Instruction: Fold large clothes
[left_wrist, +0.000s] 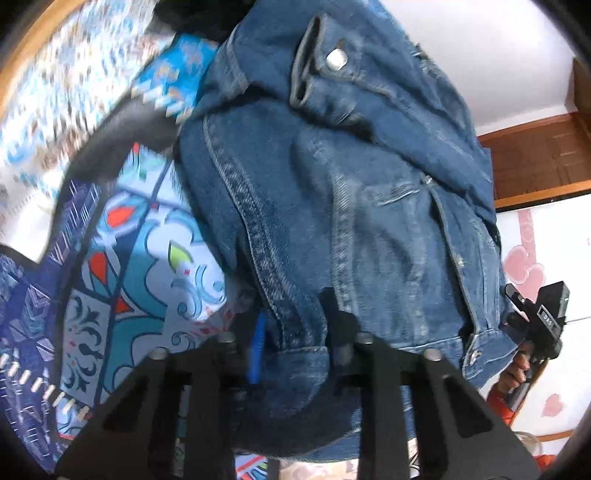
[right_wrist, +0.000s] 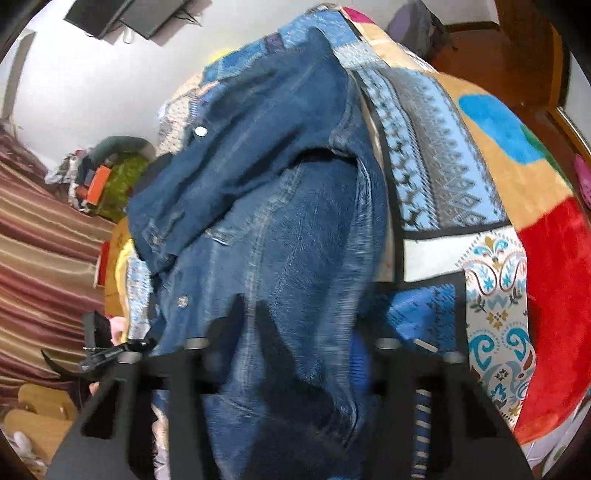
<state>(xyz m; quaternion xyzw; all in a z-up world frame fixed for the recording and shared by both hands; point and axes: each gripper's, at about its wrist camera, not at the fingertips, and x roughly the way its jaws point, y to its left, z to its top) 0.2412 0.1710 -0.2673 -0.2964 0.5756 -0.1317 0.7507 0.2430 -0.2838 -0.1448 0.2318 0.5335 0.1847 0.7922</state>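
A blue denim jacket (left_wrist: 332, 192) with metal snap buttons hangs lifted above a patterned bedspread (left_wrist: 122, 258). My left gripper (left_wrist: 295, 354) is shut on the jacket's hem, the denim bunched between its fingers. My right gripper shows at the far right of the left wrist view (left_wrist: 539, 325), at the jacket's other hem corner. In the right wrist view the jacket (right_wrist: 266, 221) fills the middle and my right gripper (right_wrist: 295, 343) is shut on its hem fabric. The left gripper (right_wrist: 107, 350) shows at the lower left there.
The bed carries a patchwork blanket (right_wrist: 480, 177) of blue, tan and red. A wooden headboard (left_wrist: 539, 158) and white wall stand behind. Striped curtains (right_wrist: 44, 258) and a cluttered shelf (right_wrist: 99, 177) are on the left. A wooden bed frame edge (left_wrist: 33, 44) runs at upper left.
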